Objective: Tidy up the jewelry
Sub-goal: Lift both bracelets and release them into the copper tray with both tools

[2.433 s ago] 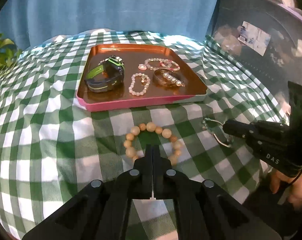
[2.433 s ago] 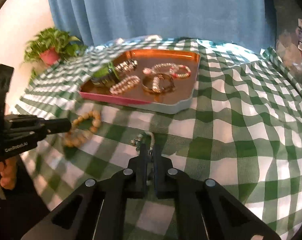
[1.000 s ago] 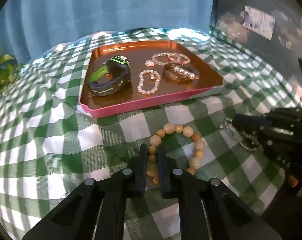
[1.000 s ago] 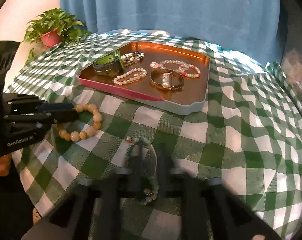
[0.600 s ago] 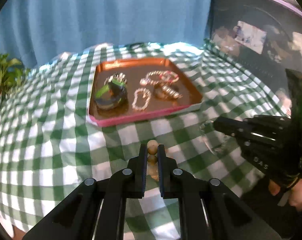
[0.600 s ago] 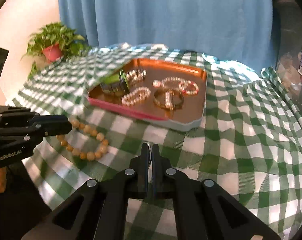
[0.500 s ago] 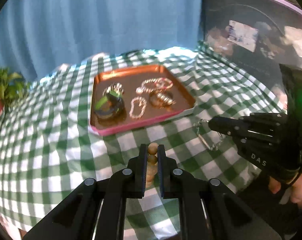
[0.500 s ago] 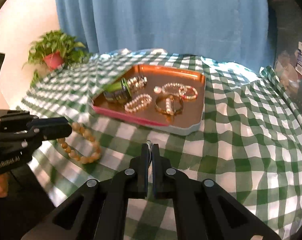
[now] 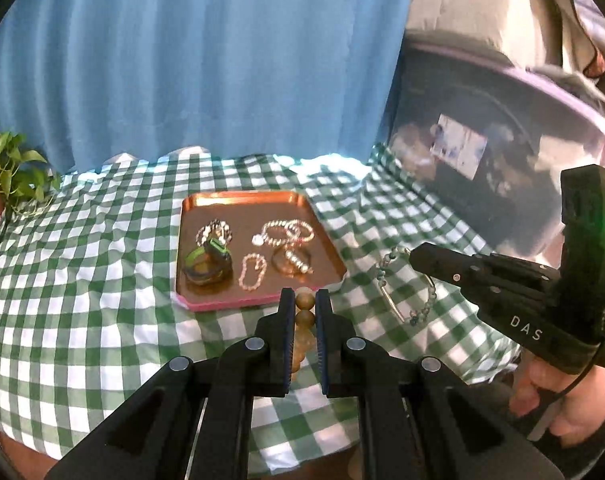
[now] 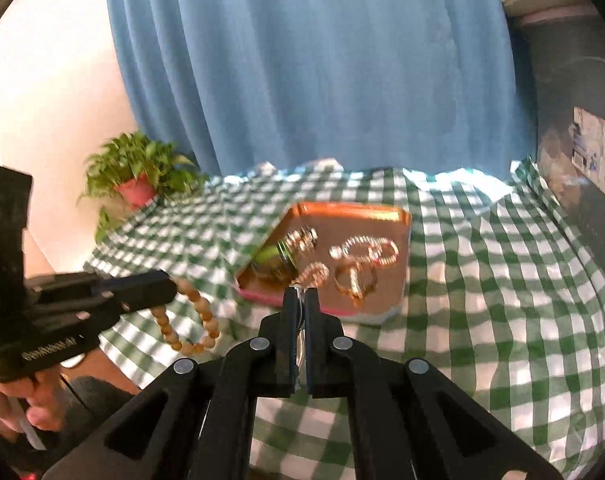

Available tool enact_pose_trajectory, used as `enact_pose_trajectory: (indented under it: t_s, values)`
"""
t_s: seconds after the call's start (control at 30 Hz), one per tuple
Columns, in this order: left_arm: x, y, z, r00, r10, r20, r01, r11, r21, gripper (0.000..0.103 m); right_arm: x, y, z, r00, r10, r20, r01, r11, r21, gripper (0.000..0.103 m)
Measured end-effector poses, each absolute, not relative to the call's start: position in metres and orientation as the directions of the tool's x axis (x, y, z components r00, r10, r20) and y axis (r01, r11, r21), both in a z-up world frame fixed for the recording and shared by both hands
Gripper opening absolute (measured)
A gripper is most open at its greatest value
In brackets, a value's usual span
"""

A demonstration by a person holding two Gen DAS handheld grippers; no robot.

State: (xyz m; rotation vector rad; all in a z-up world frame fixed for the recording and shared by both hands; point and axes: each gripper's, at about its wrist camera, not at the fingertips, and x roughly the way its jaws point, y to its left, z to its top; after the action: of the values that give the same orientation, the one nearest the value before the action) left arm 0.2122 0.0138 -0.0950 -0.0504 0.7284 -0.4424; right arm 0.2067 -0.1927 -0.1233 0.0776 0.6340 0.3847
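Each tool [image 9: 302, 300] [image 10: 300, 298] clamps one bracelet [image 9: 304, 318] [image 10: 300, 336].

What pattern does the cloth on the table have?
The tablecloth has a green-and-white check pattern, clearest in the right wrist view.

Blue pleated curtain [image 10: 314, 72] hangs behind the desk [image 9: 82, 300], which wears a green-and-white checked cloth. Potted plant [image 10: 136, 174] in a red pot at its far left corner. Pale wall [image 10: 50, 80] left. Clear lidded bin [image 9: 498, 140] right.
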Motion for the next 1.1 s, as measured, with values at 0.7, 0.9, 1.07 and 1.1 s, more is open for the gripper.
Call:
enact_pose_trajectory:
  t_s: [0.7, 0.9, 1.07, 1.1]
  values:
    - [0.357, 0.029, -0.091, 0.635, -0.514, -0.576, 0.428, 0.855, -0.292, 0.010, 0.318, -0.178, -0.113, 0.710, 0.414, -0.570, -0.385, 0.905, 0.179, 0.002]
    - [0.435, 0.006, -0.130, 0.626, -0.442, -0.643, 0.399, 0.889, -0.223, 0.010, 0.391, -0.171, -0.147, 0.686, 0.389, -0.615, -0.366, 0.915, 0.172, 0.002]
    - [0.485, -0.009, -0.169, 0.626, -0.368, -0.688, 0.342, 0.922, -0.181, 0.010, 0.443, -0.166, -0.173, 0.669, 0.371, -0.645, -0.333, 0.924, 0.186, 0.001]
    - [0.494, -0.013, -0.179, 0.623, -0.350, -0.699, 0.336, 0.927, -0.164, 0.010, 0.452, -0.165, -0.177, 0.666, 0.366, -0.650, -0.326, 0.926, 0.189, 0.001]
